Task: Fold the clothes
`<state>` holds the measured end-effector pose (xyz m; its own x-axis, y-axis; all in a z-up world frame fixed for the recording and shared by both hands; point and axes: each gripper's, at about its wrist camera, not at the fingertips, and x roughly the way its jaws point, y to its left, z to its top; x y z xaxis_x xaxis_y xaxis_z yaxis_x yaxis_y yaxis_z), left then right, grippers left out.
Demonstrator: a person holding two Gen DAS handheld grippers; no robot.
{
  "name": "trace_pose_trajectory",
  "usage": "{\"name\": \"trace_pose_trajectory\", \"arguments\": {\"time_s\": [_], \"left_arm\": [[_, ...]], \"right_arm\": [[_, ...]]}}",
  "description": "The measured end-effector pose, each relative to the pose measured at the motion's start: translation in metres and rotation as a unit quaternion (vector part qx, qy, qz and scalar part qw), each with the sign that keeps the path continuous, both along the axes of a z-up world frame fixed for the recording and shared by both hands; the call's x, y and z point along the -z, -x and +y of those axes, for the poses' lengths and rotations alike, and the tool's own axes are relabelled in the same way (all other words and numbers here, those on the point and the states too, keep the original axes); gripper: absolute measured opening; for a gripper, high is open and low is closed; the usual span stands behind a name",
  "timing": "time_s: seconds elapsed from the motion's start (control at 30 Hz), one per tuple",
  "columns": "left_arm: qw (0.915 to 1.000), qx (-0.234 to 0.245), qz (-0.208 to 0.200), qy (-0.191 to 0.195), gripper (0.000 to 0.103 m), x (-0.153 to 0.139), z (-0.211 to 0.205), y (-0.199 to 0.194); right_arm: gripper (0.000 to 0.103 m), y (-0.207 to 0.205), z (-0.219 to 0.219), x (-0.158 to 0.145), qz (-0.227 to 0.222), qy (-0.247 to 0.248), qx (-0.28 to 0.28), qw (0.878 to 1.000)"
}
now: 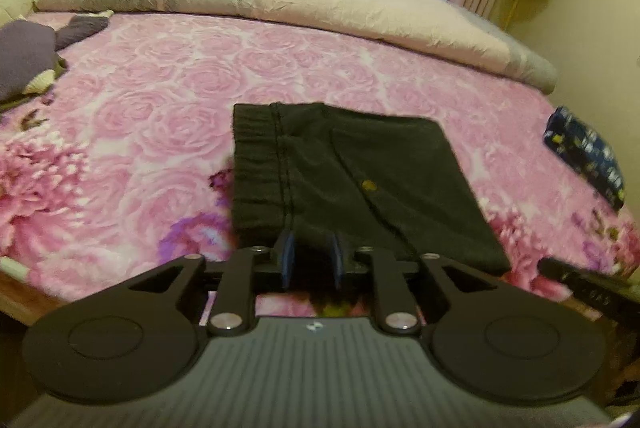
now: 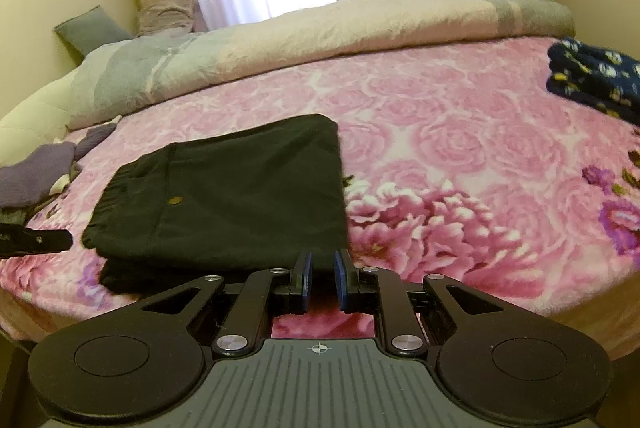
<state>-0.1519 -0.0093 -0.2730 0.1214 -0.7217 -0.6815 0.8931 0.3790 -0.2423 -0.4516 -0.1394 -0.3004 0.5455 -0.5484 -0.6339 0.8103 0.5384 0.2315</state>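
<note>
Trousers (image 1: 340,179), black, lie folded flat on bed (image 1: 160,131) near front edge. Left gripper (image 1: 311,260) and right gripper (image 2: 320,278) hover at near hem, both released, holding nothing. Risk: careless pinch drags layers, fold slips apart.

The near edge of the black folded garment (image 1: 340,179) goes behind the left gripper (image 1: 311,256) at the bottom middle of the left view, so that edge is hidden. This view is blurry too. At the right edge, a dark blue patterned cloth (image 1: 588,151) is cut off, and its pattern is too smeared to read. At the left edge, a purple cloth (image 1: 24,55) is cut off as well. In the right view, a black bar (image 2: 36,240) pokes in from the left edge; what it belongs to cannot be told.
</note>
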Motion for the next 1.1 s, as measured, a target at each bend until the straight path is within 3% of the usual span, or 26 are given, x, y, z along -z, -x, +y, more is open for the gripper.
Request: {"name": "trace_pose_trajectory", "arguments": {"time_s": [0.13, 0.27, 0.33, 0.37, 0.4, 0.53, 0.73, 0.9, 1.1], "left_arm": [[0.9991, 0.020, 0.025, 0.030, 0.018, 0.004, -0.024, -0.018], [0.9979, 0.056, 0.030, 0.015, 0.019, 0.005, -0.079, -0.030], [0.9965, 0.076, 0.034, 0.001, 0.020, 0.005, -0.111, -0.035], [0.9956, 0.086, 0.036, -0.006, 0.020, 0.005, -0.128, -0.037], [0.9946, 0.096, 0.038, -0.013, 0.020, 0.005, -0.144, -0.039], [0.9887, 0.135, 0.045, -0.046, 0.020, 0.004, -0.205, -0.047], [0.9731, 0.162, 0.067, -0.149, 0.022, -0.031, -0.254, -0.045], [0.9528, 0.233, 0.045, -0.189, 0.034, -0.068, -0.284, -0.037], [0.9275, 0.310, 0.055, -0.202, 0.036, -0.064, -0.321, -0.042]], "right_arm": [[0.016, 0.007, -0.035, 0.017, -0.007, -0.033, 0.032, 0.999], [0.016, 0.009, -0.077, 0.031, -0.018, -0.060, 0.056, 0.996], [0.045, 0.004, -0.102, 0.037, -0.026, -0.069, 0.066, 0.995], [0.083, -0.001, -0.115, 0.039, -0.028, -0.073, 0.069, 0.995], [0.085, -0.007, -0.126, 0.040, -0.026, -0.076, 0.066, 0.995], [0.085, -0.029, -0.166, 0.041, -0.015, -0.115, 0.065, 0.991], [0.085, -0.018, -0.182, 0.003, -0.015, -0.227, 0.105, 0.968], [0.085, 0.017, -0.173, -0.033, -0.023, -0.293, 0.171, 0.940], [0.085, 0.047, -0.141, -0.050, -0.063, -0.326, 0.282, 0.900]]}}
